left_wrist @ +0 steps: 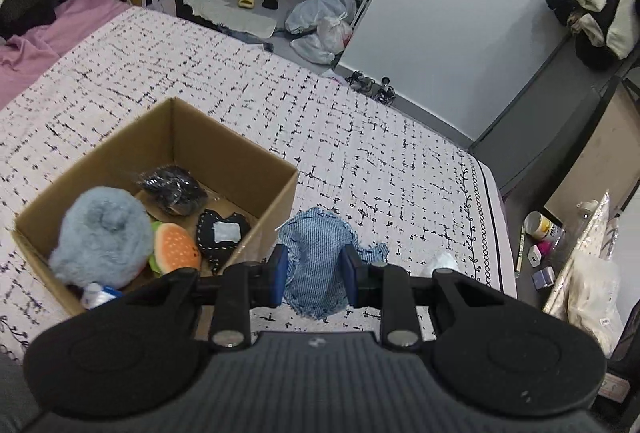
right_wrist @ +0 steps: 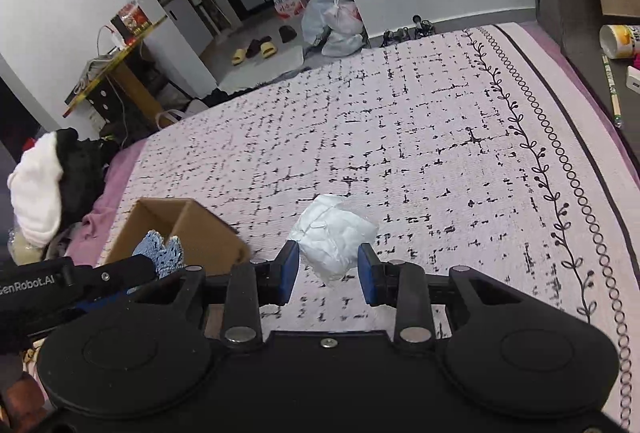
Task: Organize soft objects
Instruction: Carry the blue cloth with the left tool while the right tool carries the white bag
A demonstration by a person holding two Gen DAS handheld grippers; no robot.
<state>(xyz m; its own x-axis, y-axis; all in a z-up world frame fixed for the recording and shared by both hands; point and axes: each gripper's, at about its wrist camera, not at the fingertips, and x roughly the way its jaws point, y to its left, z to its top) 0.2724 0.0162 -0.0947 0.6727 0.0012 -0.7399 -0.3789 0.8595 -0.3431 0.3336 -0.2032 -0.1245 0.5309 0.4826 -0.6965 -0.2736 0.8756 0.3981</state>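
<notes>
Beside the open brown cardboard box (left_wrist: 168, 153) on the patterned bedspread (left_wrist: 360, 137), the left gripper (left_wrist: 314, 275) clamps a blue striped frayed cloth (left_wrist: 316, 253). From the right wrist view, the right gripper (right_wrist: 328, 273) pinches a crumpled white soft bundle (right_wrist: 334, 237). Both items seem lifted; next, each needs carrying over the box, which already holds 4 or so soft toys, and releasing.

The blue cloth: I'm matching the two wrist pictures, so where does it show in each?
Left wrist: the blue cloth sits low at centre, held between the left gripper's jaws, just right of the box.
Right wrist: the cloth shows at lower left, in front of the box.
Shared landmark: the box on the bedspread.
</notes>
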